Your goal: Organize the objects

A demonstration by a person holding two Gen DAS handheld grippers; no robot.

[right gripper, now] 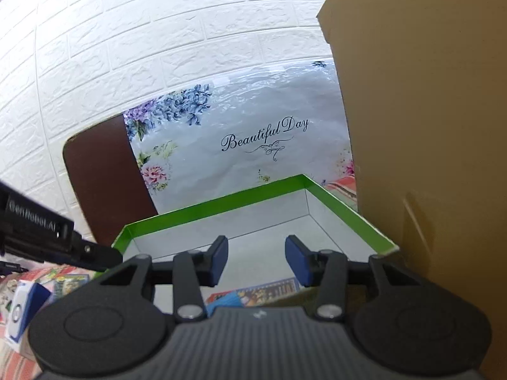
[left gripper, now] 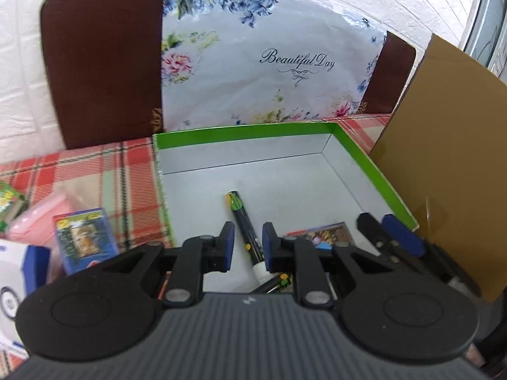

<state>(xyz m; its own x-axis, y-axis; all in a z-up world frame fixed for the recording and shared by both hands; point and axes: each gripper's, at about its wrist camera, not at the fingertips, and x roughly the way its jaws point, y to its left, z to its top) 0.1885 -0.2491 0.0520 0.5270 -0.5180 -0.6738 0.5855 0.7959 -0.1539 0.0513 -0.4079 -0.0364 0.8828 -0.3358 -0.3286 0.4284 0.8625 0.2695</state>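
Left gripper (left gripper: 248,242) hangs over the shallow green-rimmed cardboard box (left gripper: 240,133), fingers parted a modest way with nothing between the blue pads (left gripper: 228,247). Right below that gap lies the slim black marker pen with green and yellow print (left gripper: 245,228), flat on the box's grey floor, its white end toward the gripper and its tip pointing deeper into the box; whether the pads touch it I can't tell. Beside the pen, toward the box's right wall, lies a colourful printed card packet (left gripper: 320,232). Outside the box's left wall, a blue picture card pack (left gripper: 84,237) sits on the red plaid tablecloth (left gripper: 79,171), its print too blurred to read.

Right gripper (right gripper: 256,261) hovers above the same box, fingers wide apart and holding nothing. Behind the box stands a floral plastic bag (left gripper: 269,63) reading "Beautiful Day". A black device (right gripper: 38,221) at that view's left edge shows partial lettering, something like "enRobotAI".
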